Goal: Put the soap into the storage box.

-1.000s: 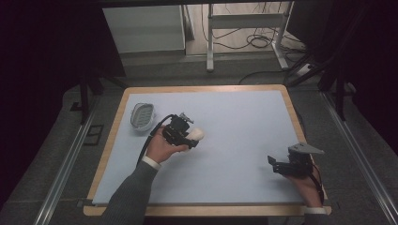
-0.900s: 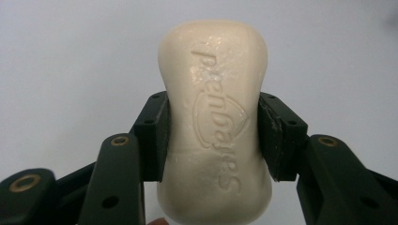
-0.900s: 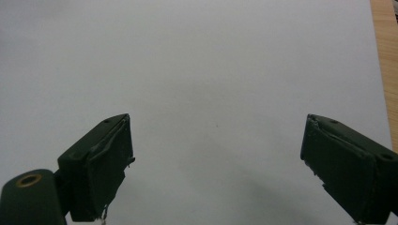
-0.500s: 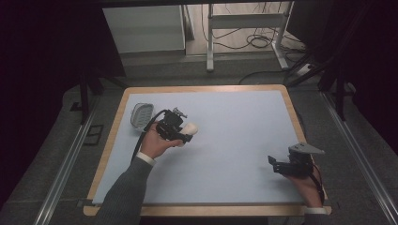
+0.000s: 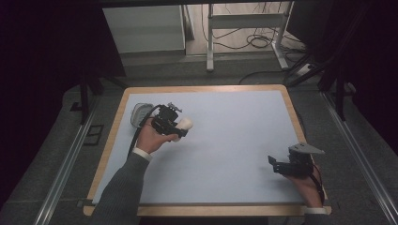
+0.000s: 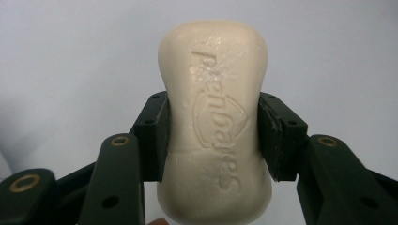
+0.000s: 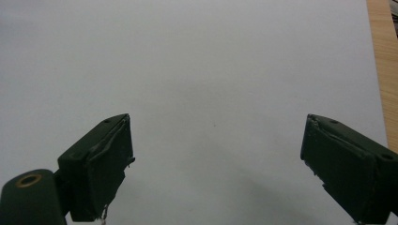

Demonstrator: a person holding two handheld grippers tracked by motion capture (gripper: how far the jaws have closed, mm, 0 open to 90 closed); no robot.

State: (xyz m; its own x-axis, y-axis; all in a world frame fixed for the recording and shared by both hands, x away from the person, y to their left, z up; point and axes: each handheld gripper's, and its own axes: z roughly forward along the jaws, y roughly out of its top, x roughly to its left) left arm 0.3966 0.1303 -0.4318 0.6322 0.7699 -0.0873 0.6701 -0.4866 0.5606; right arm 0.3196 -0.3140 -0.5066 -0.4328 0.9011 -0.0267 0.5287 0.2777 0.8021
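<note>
I have the bar of soap [image 6: 215, 126] pinched across its narrow waist by my left gripper [image 6: 213, 136], the two black pads pressing its flanks so the embossed face looks up at the camera and the long ends stick out free on either side of the grip; I judge that hold suits a slippery bar, since the waist gives the pads something to seat against; in the high view the soap [image 5: 184, 125] juts from the left gripper [image 5: 174, 125] toward the middle of the table, lifted clear of the surface, and just beside my hand, near the table's left edge, lies a pale shallow dish [image 5: 137, 114], which I take for the soap's home, though I cannot tell its make from here; my right gripper [image 5: 274, 165] rests low at the near right corner, well apart from the work, its jaws spread wide with nothing between them, kept out of the way, I'd say, until wanted; its own view looks along those jaws over bare mat with a strip of wooden border at the right; the table [image 5: 234, 140] is a light blue-grey sheet framed in pale wood [image 5: 206, 88]; the room around is dark, with metal rails on the floor at both sides, and beyond the far edge a white cabinet [image 5: 143, 28], the legs of a stand [image 5: 244, 33] and loose cables [image 5: 258, 42].
</note>
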